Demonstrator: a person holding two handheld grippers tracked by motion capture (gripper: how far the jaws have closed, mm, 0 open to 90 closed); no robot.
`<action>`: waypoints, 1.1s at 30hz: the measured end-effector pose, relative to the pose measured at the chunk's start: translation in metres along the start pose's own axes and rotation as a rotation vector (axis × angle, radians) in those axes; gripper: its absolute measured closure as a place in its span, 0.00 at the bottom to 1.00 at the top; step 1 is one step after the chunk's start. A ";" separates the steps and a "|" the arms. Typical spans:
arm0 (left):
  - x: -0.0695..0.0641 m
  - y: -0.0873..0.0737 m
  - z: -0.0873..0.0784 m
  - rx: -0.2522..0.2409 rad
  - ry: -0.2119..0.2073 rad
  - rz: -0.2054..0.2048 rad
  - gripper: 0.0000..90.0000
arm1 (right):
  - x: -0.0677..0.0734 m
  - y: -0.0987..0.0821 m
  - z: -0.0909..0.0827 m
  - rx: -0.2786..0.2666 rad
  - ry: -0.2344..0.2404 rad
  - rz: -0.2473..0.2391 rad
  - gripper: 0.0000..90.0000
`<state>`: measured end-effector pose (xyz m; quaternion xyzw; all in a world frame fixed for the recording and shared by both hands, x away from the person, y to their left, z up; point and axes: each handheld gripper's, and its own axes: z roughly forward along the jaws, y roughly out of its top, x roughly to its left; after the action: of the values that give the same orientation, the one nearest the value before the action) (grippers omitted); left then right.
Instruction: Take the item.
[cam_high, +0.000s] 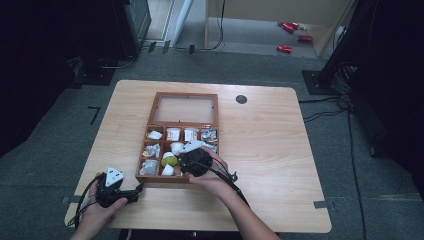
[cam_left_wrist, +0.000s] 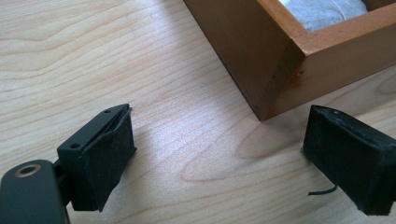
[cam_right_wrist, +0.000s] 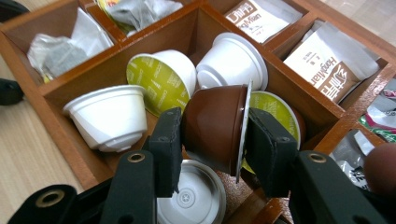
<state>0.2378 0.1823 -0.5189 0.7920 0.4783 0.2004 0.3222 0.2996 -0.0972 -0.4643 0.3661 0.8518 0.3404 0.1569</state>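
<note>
Right gripper (cam_right_wrist: 212, 135) clamps brown capsule (cam_right_wrist: 217, 128) between pads, capsule on its side, over middle compartment of wooden box (cam_high: 177, 177). Left gripper (cam_left_wrist: 219, 154) jaws wide, nothing between, low over table (cam_left_wrist: 93, 56) just beside box corner. Right hand (cam_high: 212, 175) at box front edge.

Red cans (cam_high: 291, 36) on floor beyond table (cam_high: 280, 150); black cables (cam_high: 325, 107) at right.

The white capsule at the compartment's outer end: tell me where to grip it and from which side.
Grip the white capsule across its tapered side wall, just below the rim, coming from above. It lies tipped on its side beside the green-lidded capsule, so the wooden box wall blocks a level approach.
</note>
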 end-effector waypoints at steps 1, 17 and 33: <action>0.000 0.000 0.000 0.002 0.000 0.002 0.10 | 0.000 0.000 -0.001 -0.003 0.003 0.002 0.65; 0.000 0.000 0.000 0.002 0.000 0.003 0.10 | -0.015 0.010 -0.030 -0.065 -0.007 0.028 0.65; 0.003 -0.002 -0.003 0.004 0.007 -0.003 0.11 | -0.051 0.002 -0.060 -0.113 -0.075 0.096 0.65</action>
<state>0.2358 0.1863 -0.5187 0.7911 0.4810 0.2019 0.3193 0.3047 -0.1613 -0.4186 0.4095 0.8062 0.3811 0.1926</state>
